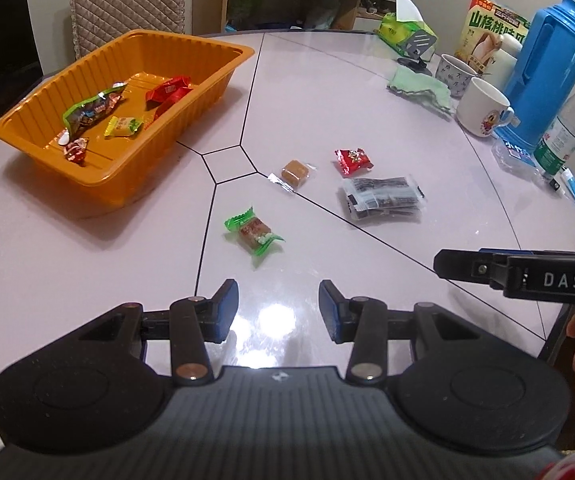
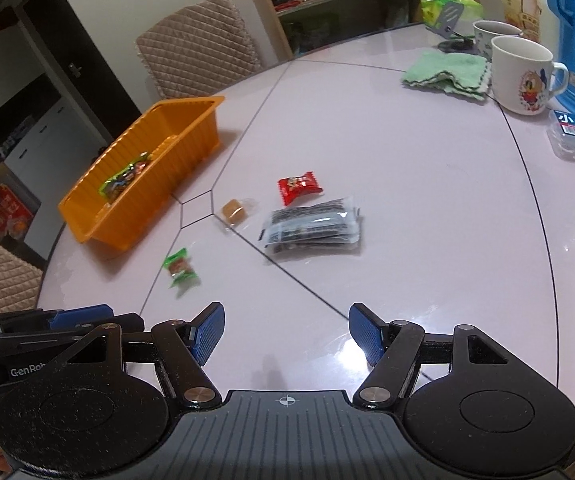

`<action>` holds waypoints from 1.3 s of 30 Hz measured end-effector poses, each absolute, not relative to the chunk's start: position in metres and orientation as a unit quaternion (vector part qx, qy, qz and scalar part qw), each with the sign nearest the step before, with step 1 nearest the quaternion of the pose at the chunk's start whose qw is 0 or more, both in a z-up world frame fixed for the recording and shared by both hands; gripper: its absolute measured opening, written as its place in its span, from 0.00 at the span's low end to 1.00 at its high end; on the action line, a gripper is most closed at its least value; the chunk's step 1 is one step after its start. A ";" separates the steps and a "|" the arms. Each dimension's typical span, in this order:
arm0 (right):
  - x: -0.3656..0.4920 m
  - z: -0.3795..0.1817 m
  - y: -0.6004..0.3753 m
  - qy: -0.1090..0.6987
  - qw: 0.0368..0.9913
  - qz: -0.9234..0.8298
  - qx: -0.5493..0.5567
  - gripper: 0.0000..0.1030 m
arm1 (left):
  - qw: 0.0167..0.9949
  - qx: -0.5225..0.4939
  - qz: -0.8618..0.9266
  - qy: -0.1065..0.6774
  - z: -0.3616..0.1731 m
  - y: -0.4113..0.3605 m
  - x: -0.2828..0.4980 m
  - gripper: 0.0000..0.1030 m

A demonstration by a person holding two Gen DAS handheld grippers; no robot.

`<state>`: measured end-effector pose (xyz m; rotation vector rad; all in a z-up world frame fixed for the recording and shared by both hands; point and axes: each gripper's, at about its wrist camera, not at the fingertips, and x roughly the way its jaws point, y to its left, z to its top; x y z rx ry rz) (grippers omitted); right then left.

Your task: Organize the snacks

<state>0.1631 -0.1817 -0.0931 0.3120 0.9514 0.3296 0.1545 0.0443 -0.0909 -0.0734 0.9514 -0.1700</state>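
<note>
An orange tray (image 1: 215,76) (image 2: 191,148) at the table's left holds several wrapped snacks. On the bare tabletop lie a green-wrapped candy (image 1: 253,234) (image 2: 180,268), a brown cube in clear wrap (image 1: 293,172) (image 2: 234,211), a red packet (image 1: 353,160) (image 2: 299,186) and a clear pack of dark strips (image 1: 383,198) (image 2: 313,226). My left gripper (image 1: 278,312) hovers open just short of the green candy, nothing between its blue pads. My right gripper (image 2: 285,334) is open wider, empty, nearer the dark pack.
At the table's right stand a blue thermos (image 1: 547,68), a cartoon mug (image 1: 483,108) (image 2: 521,74), a second cup (image 1: 453,74), a green cloth (image 1: 419,90) (image 2: 447,74), a water bottle (image 1: 567,128) and a snack box (image 1: 491,28). A padded chair (image 2: 199,52) is behind the tray.
</note>
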 end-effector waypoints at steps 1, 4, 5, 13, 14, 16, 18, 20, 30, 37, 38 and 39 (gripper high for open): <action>0.165 -0.094 -0.183 0.455 0.864 0.155 0.150 0.67 | 0.884 -0.036 -0.083 0.458 -0.093 0.043 0.157 0.39; 0.171 -0.096 -0.185 0.457 0.863 0.150 0.153 0.67 | 0.883 -0.037 -0.087 0.460 -0.100 0.041 0.167 0.39; 0.172 -0.097 -0.186 0.457 0.863 0.148 0.154 0.67 | 0.883 -0.038 -0.087 0.460 -0.102 0.041 0.170 0.39; 0.184 -0.102 -0.194 0.462 0.863 0.129 0.161 0.67 | 0.882 -0.043 -0.082 0.462 -0.115 0.041 0.197 0.39; 0.186 -0.103 -0.195 0.463 0.862 0.126 0.162 0.67 | 0.882 -0.044 -0.082 0.462 -0.117 0.041 0.200 0.39; 0.188 -0.104 -0.198 0.464 0.862 0.121 0.164 0.67 | 0.882 -0.043 -0.080 0.463 -0.119 0.042 0.206 0.39; 0.191 -0.105 -0.199 0.466 0.861 0.117 0.165 0.67 | 0.882 -0.042 -0.080 0.463 -0.122 0.042 0.210 0.38; 0.193 -0.107 -0.201 0.467 0.861 0.114 0.167 0.67 | 0.881 -0.040 -0.082 0.464 -0.124 0.041 0.215 0.38; 0.204 -0.112 -0.199 0.476 0.857 0.106 0.165 0.67 | 0.886 -0.012 -0.088 0.455 -0.131 0.038 0.227 0.30; 0.212 -0.113 -0.197 0.476 0.859 0.104 0.155 0.67 | 0.887 0.001 -0.089 0.452 -0.136 0.042 0.230 0.18; 0.214 -0.113 -0.197 0.475 0.861 0.104 0.152 0.67 | 0.888 0.001 -0.091 0.452 -0.136 0.043 0.230 0.18; 0.216 -0.112 -0.197 0.473 0.862 0.105 0.149 0.67 | 0.887 0.000 -0.093 0.452 -0.136 0.043 0.231 0.18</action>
